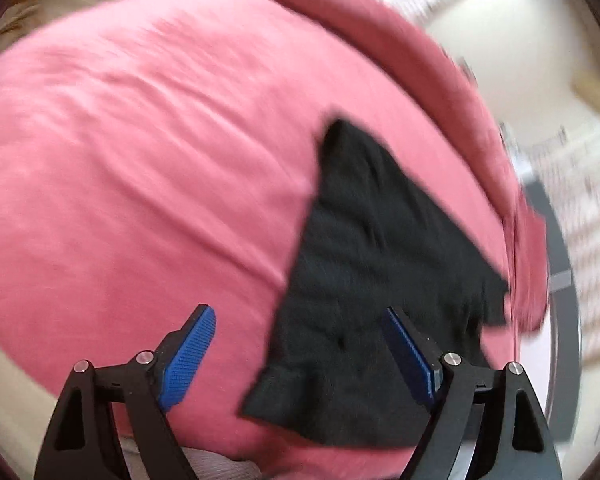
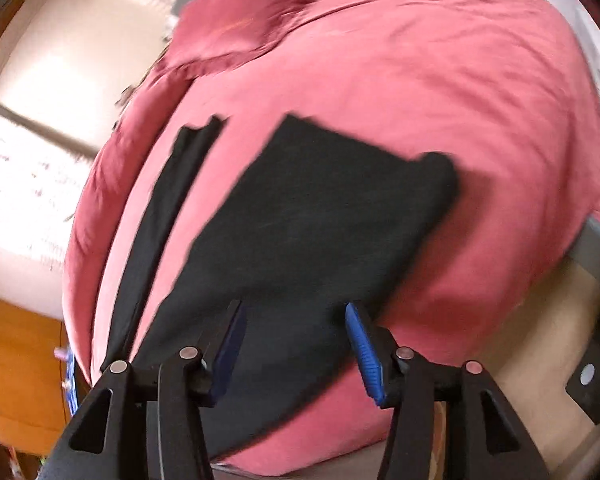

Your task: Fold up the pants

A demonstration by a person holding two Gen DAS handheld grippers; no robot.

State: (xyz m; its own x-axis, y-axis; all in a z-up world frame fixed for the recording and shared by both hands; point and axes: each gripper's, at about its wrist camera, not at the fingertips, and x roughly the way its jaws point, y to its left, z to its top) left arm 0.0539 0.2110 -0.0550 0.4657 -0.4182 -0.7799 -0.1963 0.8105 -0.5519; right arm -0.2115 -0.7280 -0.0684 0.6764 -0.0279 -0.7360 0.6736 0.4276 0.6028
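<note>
Black pants (image 2: 320, 216) lie flat on the pink bedsheet (image 2: 440, 80), near the bed's closer edge. In the right wrist view the pants show as a broad folded panel with one narrow strip (image 2: 168, 208) running alongside it on its left, a gap of sheet between the two higher up. The panel's top right corner bulges a bit. In the left wrist view the pants (image 1: 372, 280) look like a dark wedge, narrow at the far end, wide toward the camera, lower edge wavy.

Left gripper (image 1: 300, 356): jaws spread wide, nothing between the blue pads (image 1: 188, 356). One pad sits over bare sheet beside the pants, the other over the black cloth; contact with the fabric can't be judged. No grip.

Right gripper (image 2: 296, 352): jaws partly apart, blue pads (image 2: 366, 356) clear, nothing pinched. It hangs over the near end of the pants panel; cloth shows through the gap but the pads don't press on it.

A rumpled darker pink pillow (image 2: 240, 28) sits at the sheet's far left corner in the right wrist view. Orange wooden floor (image 2: 16, 360) left of the bed. Both views motion-blurred; room details past the bed unreadable.
</note>
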